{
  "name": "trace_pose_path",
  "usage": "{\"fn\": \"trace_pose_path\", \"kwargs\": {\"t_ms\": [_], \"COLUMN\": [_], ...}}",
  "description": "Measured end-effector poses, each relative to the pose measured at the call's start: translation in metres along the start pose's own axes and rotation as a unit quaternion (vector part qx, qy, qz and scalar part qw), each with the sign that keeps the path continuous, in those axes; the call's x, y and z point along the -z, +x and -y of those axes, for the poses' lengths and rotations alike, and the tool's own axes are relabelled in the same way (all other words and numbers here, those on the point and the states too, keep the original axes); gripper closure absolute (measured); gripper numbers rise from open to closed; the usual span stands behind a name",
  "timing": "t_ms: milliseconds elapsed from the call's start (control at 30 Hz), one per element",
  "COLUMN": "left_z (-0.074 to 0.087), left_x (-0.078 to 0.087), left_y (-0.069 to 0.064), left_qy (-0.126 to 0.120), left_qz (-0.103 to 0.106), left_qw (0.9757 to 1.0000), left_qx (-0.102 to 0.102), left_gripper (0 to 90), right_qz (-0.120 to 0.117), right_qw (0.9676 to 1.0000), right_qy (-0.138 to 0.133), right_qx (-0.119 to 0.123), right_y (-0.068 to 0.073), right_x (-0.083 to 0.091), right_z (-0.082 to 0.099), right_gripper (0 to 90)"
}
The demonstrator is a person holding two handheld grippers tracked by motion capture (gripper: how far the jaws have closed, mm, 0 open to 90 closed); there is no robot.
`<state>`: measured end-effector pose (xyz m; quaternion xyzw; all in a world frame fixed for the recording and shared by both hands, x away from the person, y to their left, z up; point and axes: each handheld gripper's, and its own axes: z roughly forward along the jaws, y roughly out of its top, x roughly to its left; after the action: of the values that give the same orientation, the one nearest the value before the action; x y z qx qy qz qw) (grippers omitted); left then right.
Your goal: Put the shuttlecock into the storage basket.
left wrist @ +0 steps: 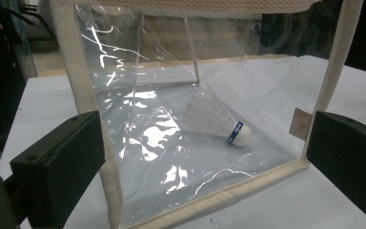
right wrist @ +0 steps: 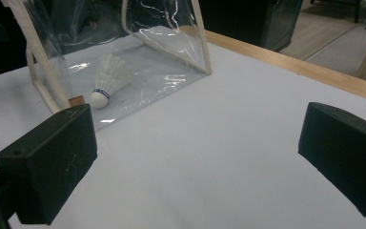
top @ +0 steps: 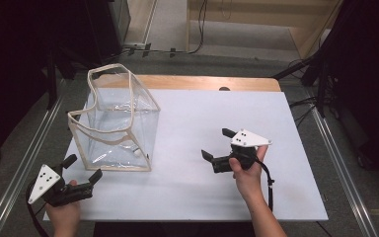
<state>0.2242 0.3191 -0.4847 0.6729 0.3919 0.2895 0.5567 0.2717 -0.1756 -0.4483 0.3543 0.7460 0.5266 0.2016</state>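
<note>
Both grippers wide open, nothing held. Left gripper (top: 81, 169) is best closed on bag (top: 118, 123) rim near worktop's left edge w/o squashing shuttlecock (left wrist: 221, 125); right gripper (top: 218, 144) apart.

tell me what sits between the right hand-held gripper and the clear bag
Nothing: in the high view, the stretch from the right hand-held gripper to the clear bag is bare white table. The right gripper view shows the same.

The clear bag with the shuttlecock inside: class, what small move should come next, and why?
Probably ease the left gripper forward to the clear bag. Its jaws are open, aimed at the near corner but not touching. The shuttlecock lies on the bag's floor, and the right gripper sits farther off, open.
</note>
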Motion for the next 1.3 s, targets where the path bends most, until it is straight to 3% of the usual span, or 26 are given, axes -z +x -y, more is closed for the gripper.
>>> {"fn": "trace_pose_path", "kwargs": {"t_ms": [533, 1300], "left_z": [0.000, 0.000], "left_x": [0.000, 0.000], "left_y": [0.000, -0.001], "left_qy": [0.000, 0.002], "left_qz": [-0.001, -0.003], "left_qw": [1.0000, 1.0000], "left_qx": [-0.002, -0.003], "left_gripper": [0.0, 0.0], "right_qz": [0.023, 0.073], "right_qw": [0.9997, 0.9965], "right_qy": [0.001, -0.006], "right_qx": [-0.014, -0.039], "right_y": [-0.017, -0.042], "right_x": [0.022, 0.062], "right_z": [0.023, 0.054], "right_gripper": [0.0, 0.0]}}
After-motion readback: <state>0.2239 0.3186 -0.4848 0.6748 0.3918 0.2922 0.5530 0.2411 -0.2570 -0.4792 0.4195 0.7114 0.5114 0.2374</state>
